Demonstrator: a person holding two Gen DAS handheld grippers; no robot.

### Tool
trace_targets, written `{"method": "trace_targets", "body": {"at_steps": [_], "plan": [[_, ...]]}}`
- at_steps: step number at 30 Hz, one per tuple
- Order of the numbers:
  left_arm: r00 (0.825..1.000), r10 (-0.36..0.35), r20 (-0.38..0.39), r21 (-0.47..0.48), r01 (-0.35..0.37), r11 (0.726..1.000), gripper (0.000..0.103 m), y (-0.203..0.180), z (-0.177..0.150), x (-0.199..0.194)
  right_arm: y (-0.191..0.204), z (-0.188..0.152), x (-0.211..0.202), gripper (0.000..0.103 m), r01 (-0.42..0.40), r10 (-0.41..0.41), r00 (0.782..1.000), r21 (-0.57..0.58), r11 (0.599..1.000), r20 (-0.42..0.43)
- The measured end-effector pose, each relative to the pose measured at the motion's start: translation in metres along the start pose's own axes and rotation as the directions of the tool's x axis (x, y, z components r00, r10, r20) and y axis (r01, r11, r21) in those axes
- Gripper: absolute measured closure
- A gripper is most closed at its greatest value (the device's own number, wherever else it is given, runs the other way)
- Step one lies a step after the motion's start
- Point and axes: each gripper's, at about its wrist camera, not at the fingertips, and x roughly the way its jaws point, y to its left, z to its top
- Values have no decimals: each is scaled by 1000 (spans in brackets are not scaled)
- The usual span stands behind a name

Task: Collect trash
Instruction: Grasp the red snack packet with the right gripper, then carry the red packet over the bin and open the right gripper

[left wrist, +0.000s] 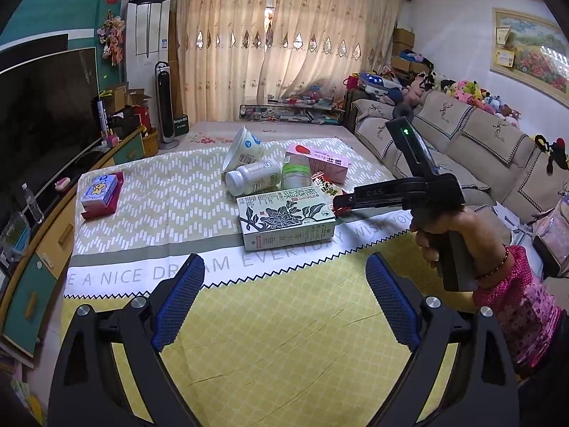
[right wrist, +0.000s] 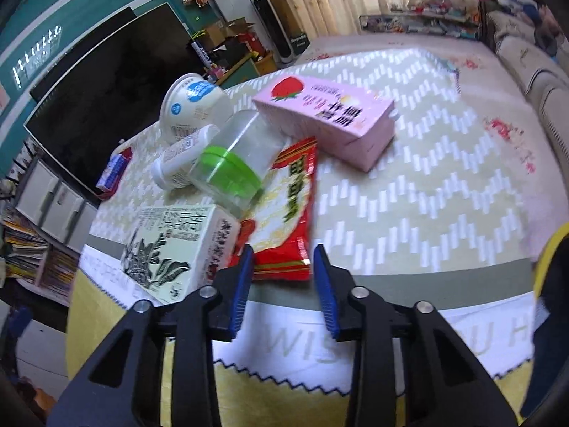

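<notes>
The tabletop, under a zigzag cloth, carries a heap of trash ahead of both tools. The left tool hangs over the near yellow cloth with its jaws spread wide and nothing between them; the heap lies well ahead of it. Nearest it is the green carton, lying flat. Behind that lie the pink carton, the tipped bowl, a white bottle on its side and a clear jar with a green lid.

Only the left view shows the right tool from outside, reaching in from the right with its tips at the red wrapper, and the hand on its grip. A blue box sits far off to the left.

The right view shows what the left barely catches: the red wrapper spread flat just ahead of the right tool. Its jaws stand narrowly apart, astride the wrapper's near edge; whether the pads touch it I cannot tell. The green carton sits just left of those jaws, the jar beyond.
</notes>
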Motion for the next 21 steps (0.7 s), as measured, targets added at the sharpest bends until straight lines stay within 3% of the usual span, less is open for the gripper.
{"method": "trace_targets", "body": {"at_steps": [6, 14, 21], "plan": [[1000, -1, -5, 0, 1, 1000, 12, -3, -1, 2, 3, 0, -20, 98, -12, 11, 996, 6, 1000, 84], [1000, -4, -2, 11, 4, 1000, 12, -7, -1, 3, 4, -19, -74, 100, 10, -5, 983, -26, 1000, 182], [1000, -12, -8, 28, 12, 1000, 12, -15, 1, 7, -25, -52, -139, 100, 95, -97, 948, 21, 995, 303]]}}
